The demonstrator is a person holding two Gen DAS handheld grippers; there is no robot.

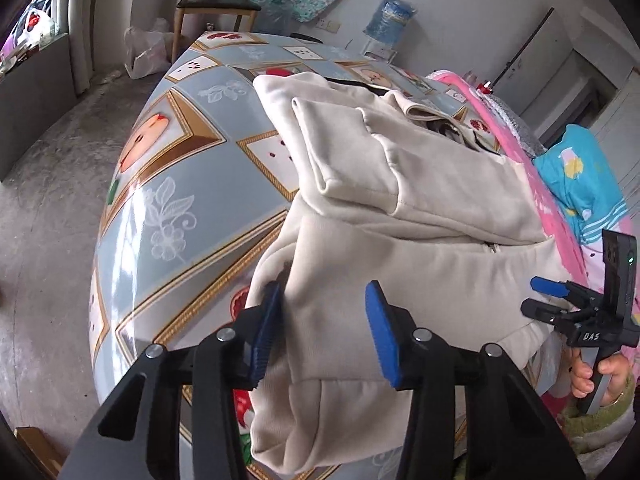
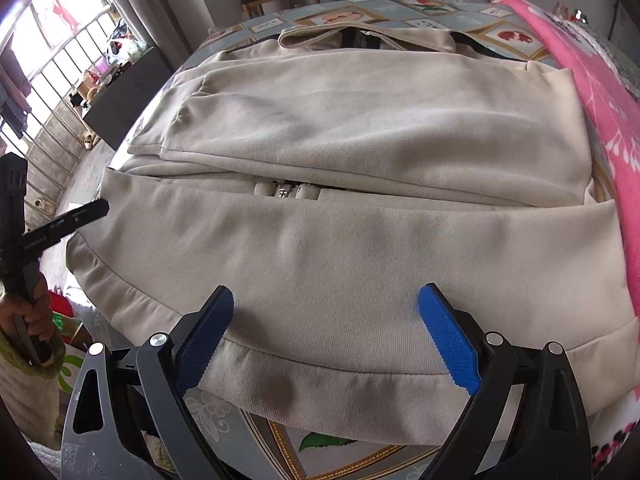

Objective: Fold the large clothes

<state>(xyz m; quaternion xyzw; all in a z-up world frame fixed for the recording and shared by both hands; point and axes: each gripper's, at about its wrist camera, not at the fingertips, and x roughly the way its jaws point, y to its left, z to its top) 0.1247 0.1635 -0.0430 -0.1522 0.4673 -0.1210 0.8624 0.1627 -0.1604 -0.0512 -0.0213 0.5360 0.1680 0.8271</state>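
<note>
A large cream zip jacket lies on the table, partly folded, with a sleeve laid across its upper part. My left gripper points down at the jacket's near left corner. The hem fold sits between its blue pads, and no pinch shows. My right gripper stands wide open over the ribbed bottom hem, pads apart on either side of flat cloth. Each gripper also shows in the other's view: the right gripper at the jacket's right edge and the left gripper by its left edge.
The table carries a glossy blue-grey cloth with fruit pictures. A pink floral blanket lies along the jacket's right side. A wooden chair and a water bottle stand beyond the far edge. The concrete floor is on the left.
</note>
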